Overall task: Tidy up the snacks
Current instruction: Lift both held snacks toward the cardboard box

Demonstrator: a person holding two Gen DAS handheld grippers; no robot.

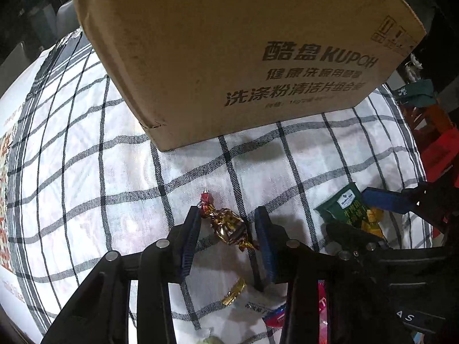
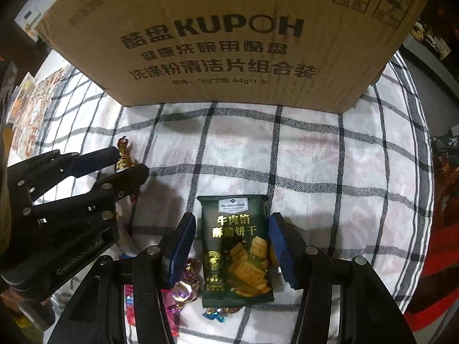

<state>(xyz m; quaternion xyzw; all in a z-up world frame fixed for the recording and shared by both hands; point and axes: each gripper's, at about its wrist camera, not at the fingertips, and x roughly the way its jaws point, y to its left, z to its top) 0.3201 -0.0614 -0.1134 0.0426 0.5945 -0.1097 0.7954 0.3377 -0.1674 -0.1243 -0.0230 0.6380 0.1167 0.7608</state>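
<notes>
A gold and red foil candy [image 1: 228, 225] lies on the checked cloth between the blue pads of my left gripper [image 1: 228, 218], which is open around it; the pads stand apart from the wrapper. A dark green biscuit packet [image 2: 236, 250] lies flat between the pads of my right gripper [image 2: 233, 223], also open, with small gaps each side. The left gripper [image 2: 126, 160] shows at the left of the right wrist view, around the candy [image 2: 124, 154]. The packet [image 1: 348, 210] and the right gripper's blue finger [image 1: 384, 199] show in the left wrist view.
A large KUPOH cardboard box [image 2: 223, 37] stands on the cloth just beyond both grippers [image 1: 229, 43]. More wrapped candies [image 2: 185, 285] lie near the bottom of the views, one gold [image 1: 234, 292]. The checked cloth [image 2: 330, 172] covers the table; red items sit past its right edge [image 1: 436, 146].
</notes>
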